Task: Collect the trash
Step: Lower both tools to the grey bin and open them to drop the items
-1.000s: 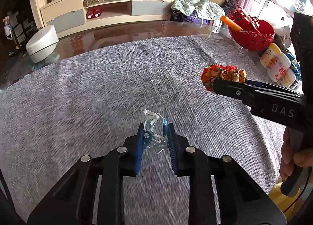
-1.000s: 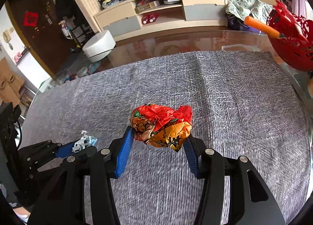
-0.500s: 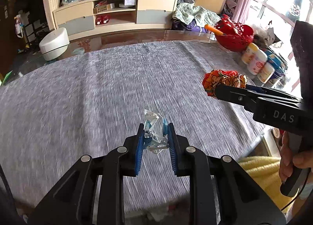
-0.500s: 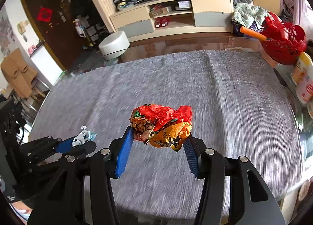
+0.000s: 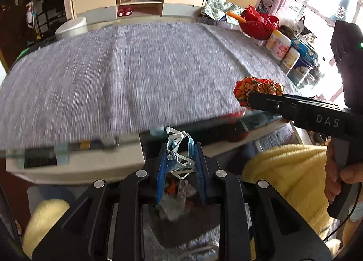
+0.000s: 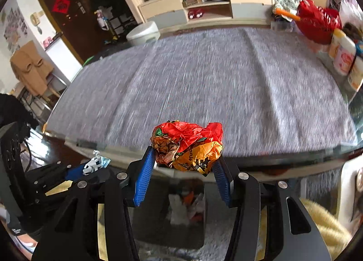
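Note:
My left gripper (image 5: 180, 155) is shut on a crumpled white and blue wrapper (image 5: 179, 154), held in the air past the table's near edge. My right gripper (image 6: 185, 163) is shut on a crumpled red and orange wrapper (image 6: 188, 145), also past that edge. Below both, on the floor, a dark bin (image 6: 172, 222) holds several scraps of trash (image 5: 177, 195). The right gripper with its wrapper (image 5: 256, 89) shows at the right of the left wrist view. The left gripper's wrapper (image 6: 95, 164) shows at lower left in the right wrist view.
A glass table with a grey cloth (image 5: 136, 68) lies ahead. A red basket (image 5: 258, 23) and several bottles (image 5: 281, 47) stand at its far right. A yellow cushion (image 5: 288, 170) lies lower right. A cabinet (image 6: 204, 6) stands behind.
Both grippers have pulled back from over the table to beyond its near edge, still holding their wrappers. The bin on the floor has come into view below them.

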{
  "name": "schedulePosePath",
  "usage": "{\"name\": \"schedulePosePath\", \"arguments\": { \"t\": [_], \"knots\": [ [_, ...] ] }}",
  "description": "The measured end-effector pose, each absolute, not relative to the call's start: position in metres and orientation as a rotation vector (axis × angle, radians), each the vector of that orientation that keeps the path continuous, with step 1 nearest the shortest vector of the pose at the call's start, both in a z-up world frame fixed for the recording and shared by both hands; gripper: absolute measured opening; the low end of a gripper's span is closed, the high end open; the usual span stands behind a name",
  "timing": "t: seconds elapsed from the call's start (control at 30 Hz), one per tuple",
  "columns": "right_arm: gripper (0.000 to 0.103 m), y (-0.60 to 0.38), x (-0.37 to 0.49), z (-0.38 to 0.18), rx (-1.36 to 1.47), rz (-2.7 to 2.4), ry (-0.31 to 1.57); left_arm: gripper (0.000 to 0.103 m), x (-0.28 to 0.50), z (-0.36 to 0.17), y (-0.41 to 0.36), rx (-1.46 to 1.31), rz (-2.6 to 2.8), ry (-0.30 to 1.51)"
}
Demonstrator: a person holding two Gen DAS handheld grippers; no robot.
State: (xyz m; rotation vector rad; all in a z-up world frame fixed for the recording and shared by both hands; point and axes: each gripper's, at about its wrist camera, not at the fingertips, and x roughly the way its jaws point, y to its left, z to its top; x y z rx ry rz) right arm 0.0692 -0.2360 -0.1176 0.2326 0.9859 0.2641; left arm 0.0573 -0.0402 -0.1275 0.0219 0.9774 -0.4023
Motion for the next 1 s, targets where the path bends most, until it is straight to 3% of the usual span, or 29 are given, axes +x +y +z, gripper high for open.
{"name": "schedulePosePath", "arguments": {
  "t": [0.43, 1.0],
  "knots": [
    [0.052, -0.215, 0.029, -0.173, 0.233, 0.261, 1.077, 0.022, 0.008, -0.191, -0.029, -0.001, -0.393, 1.095],
    [0.054, -0.193, 0.025, -0.241, 0.201, 0.276, 1.215, 0.026, 0.006, -0.249, -0.034, -0.02, -0.399, 1.236]
  ]
}}
